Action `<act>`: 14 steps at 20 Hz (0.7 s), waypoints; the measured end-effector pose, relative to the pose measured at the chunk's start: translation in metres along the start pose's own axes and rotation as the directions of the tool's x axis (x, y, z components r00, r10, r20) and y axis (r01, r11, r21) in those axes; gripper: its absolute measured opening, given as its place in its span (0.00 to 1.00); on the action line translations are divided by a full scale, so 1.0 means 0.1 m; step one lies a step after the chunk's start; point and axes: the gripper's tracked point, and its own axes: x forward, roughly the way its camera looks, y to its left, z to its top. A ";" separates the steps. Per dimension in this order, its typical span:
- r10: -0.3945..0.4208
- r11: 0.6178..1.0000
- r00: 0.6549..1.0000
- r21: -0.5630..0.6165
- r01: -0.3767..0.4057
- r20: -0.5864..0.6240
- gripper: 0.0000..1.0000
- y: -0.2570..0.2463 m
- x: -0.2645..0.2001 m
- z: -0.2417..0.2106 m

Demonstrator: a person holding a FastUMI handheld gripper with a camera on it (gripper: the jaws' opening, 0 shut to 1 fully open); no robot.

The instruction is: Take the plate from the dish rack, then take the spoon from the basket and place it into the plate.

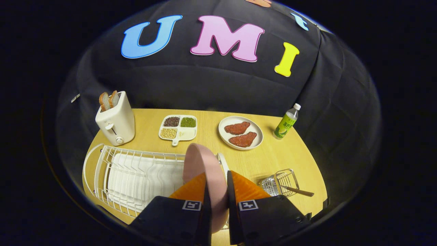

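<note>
A pink plate (201, 164) stands on edge between my two fingers, at the right end of the white wire dish rack (129, 177). My gripper (217, 191) is shut on the plate, one finger on each face. Whether the plate's lower rim rests in the rack is hidden by the fingers. To the right of the fingers a small wire basket (278, 184) lies on the wooden table, with a wooden spoon (298, 191) sticking out of it toward the right.
Beyond the rack stand a white toaster (116, 123) with bread slices, a divided dish of beans (178, 128), a plate with two meat pieces (240, 133) and a green-labelled bottle (286, 123). The wooden table (273, 153) ends at the black cloth wall.
</note>
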 end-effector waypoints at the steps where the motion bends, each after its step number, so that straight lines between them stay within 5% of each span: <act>1: -0.004 1.000 1.000 -0.019 0.004 0.012 0.24 -0.02 -0.02 0.02; 8: -0.010 1.000 0.999 -0.011 0.010 0.034 0.24 -0.31 -0.12 0.08; 14: 0.128 0.990 0.992 0.050 -0.129 0.009 0.21 -0.42 -0.27 -0.11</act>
